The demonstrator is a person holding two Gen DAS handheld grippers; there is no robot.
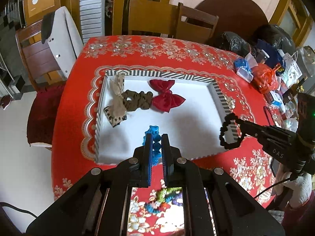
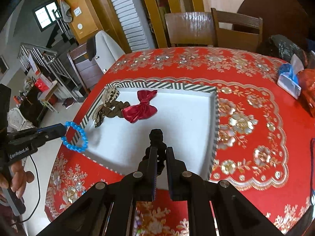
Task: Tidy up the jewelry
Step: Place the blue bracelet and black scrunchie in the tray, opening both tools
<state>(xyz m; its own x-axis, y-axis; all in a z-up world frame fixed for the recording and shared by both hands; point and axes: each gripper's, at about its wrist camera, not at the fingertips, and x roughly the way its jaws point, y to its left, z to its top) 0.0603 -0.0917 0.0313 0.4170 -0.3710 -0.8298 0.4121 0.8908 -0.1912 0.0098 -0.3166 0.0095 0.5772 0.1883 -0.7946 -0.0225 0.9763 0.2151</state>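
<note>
Red floral tablecloth (image 2: 256, 90) covers the dining table, with wooden chairs (image 2: 189, 29) behind it. Nearest in the left wrist view, the left gripper (image 1: 156, 143) is closed on a blue beaded bracelet (image 1: 155, 137), the loop pinched between its fingers and hanging over the near edge of the striped white tray (image 1: 220, 96). To its right, the right gripper (image 2: 161, 153) is likewise clamped on a black beaded bracelet (image 1: 228, 131), held above the tray's near right rim. Both bracelets look light, limp and probably elastic, so a pinch across a few beads should suit; the beads may roll or slip. Farther in, a red velvet bow (image 1: 166, 97), a brown scrunchie (image 1: 137, 99) and a beige bow (image 1: 117, 98) lie touching in a row.
</note>
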